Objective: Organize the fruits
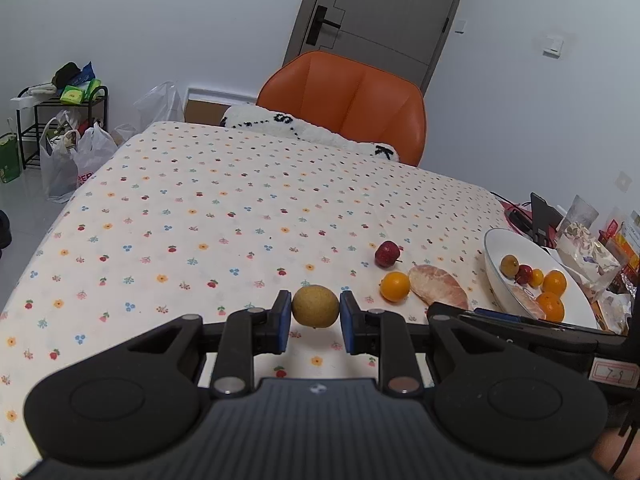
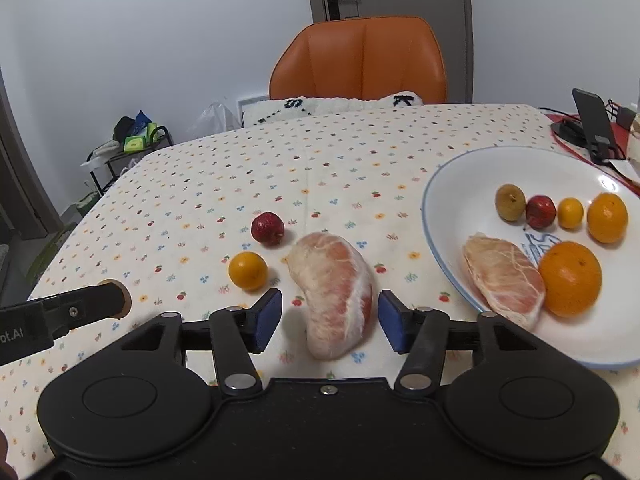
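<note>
My left gripper [image 1: 315, 314] is shut on a round yellow-brown fruit [image 1: 315, 305], held low over the flowered tablecloth. My right gripper [image 2: 330, 307] is open, and a peeled pink pomelo segment [image 2: 334, 288] lies on the cloth between its blue pads without touching them. A small orange [image 2: 248, 271] and a dark red fruit [image 2: 267, 228] lie left of and behind that segment. To the right, the white plate [image 2: 434, 220] holds another pomelo segment [image 2: 502, 276], oranges, a red fruit and a brown fruit [image 2: 510, 202].
An orange chair [image 2: 360, 60] with a white fluffy cushion stands at the table's far side. A phone on a stand [image 2: 594, 120] and cables sit behind the plate, and snack packets [image 1: 588, 248] beside it. A rack and shopping bags [image 1: 68, 152] stand on the floor at left.
</note>
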`<state>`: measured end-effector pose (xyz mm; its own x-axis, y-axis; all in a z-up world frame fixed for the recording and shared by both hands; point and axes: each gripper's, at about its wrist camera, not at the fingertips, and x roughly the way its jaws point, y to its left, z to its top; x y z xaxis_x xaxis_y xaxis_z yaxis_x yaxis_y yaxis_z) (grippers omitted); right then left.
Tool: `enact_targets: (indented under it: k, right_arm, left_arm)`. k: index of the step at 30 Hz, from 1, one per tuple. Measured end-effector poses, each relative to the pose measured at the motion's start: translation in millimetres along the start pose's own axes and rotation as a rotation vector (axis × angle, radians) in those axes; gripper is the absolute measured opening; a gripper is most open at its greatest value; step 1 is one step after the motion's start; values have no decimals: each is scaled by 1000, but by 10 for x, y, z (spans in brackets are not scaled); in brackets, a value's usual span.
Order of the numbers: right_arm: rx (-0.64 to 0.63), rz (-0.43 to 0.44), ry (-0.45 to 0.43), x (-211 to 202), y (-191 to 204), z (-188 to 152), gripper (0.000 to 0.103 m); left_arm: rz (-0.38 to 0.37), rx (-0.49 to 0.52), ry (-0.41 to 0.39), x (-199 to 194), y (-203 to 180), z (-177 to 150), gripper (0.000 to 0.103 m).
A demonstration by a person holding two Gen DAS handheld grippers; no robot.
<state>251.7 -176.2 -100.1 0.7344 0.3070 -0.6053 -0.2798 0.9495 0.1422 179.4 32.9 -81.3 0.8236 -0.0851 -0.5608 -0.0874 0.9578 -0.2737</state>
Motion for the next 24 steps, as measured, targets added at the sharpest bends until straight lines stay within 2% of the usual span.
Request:
enact_targets:
  k: [5,6,7,8,12,24]
  right_arm:
    - [-38,-7,-6,67,77,27,54]
    - [-47,-14,-9,73,87,27,51]
    - [-55,-23,-14,70,93,24,39]
    - [-59,-23,-15,68,89,28,36]
    - [-40,24,-16,32,41,40,35]
    - [33,73,-115,-365,-273,130,35]
  left_arm:
    - [3,0,6,43,12,6,24]
    - [4,0,7,52,11,7,24]
    - [6,1,8,63,10,8,24]
    - [9,2,9,72,10,9,24]
    - [18,10,12,98,-31,17,24]
    - [5,69,-25,45,-429,161,24]
